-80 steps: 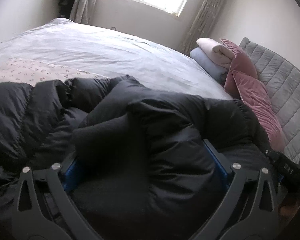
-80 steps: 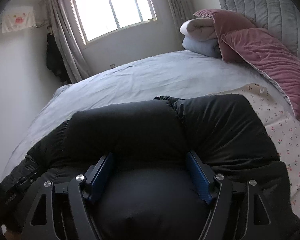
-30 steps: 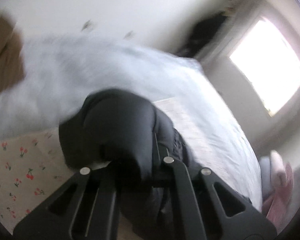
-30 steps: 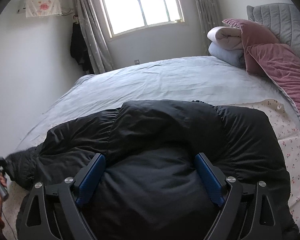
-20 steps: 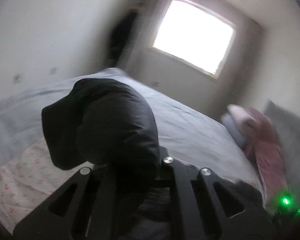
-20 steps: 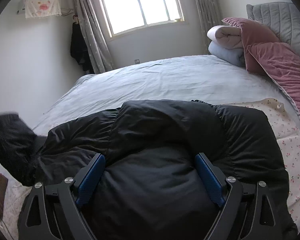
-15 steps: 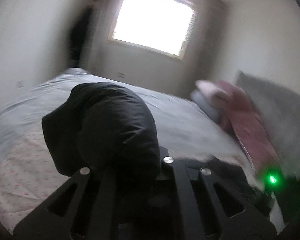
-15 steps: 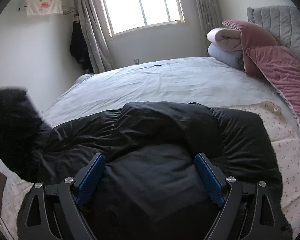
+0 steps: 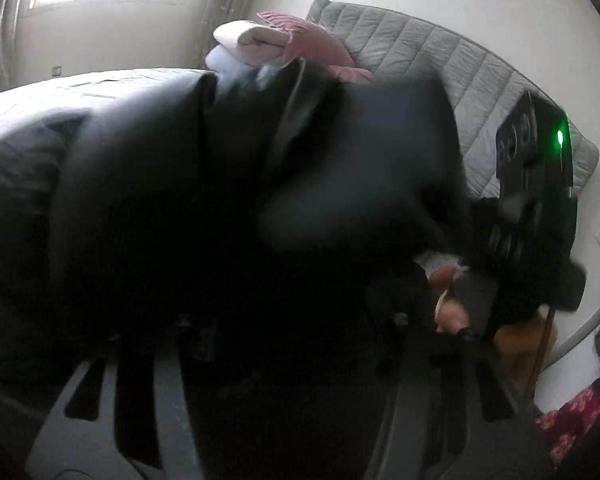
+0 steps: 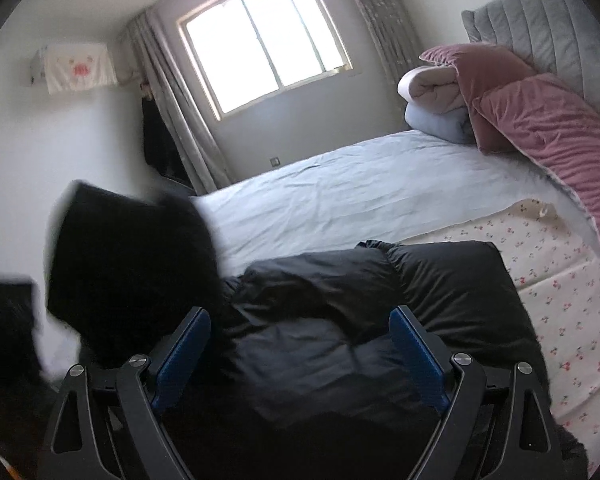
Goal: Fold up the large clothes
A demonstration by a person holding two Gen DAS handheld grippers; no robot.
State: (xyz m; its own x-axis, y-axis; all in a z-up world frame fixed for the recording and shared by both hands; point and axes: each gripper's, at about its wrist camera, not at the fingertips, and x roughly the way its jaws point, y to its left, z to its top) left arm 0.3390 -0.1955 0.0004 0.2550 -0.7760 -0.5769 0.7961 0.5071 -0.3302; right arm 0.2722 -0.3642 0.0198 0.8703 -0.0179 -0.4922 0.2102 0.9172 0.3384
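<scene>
Left wrist view: your left gripper (image 9: 284,332) is buried in blurred black puffy down jacket (image 9: 160,208); its jaw state cannot be told. Right wrist view: your right gripper (image 10: 300,344) stands spread over the jacket (image 10: 380,320), on the light grey bedsheet (image 10: 340,200).

One black jacket (image 10: 360,320), two pink pillows (image 10: 548,140)

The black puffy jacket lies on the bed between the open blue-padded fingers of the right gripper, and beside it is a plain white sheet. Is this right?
Not quite. In the right wrist view, the sheet beside the black puffy jacket is cream with small red cherries, not plain white. The right gripper is open around the jacket.
</scene>
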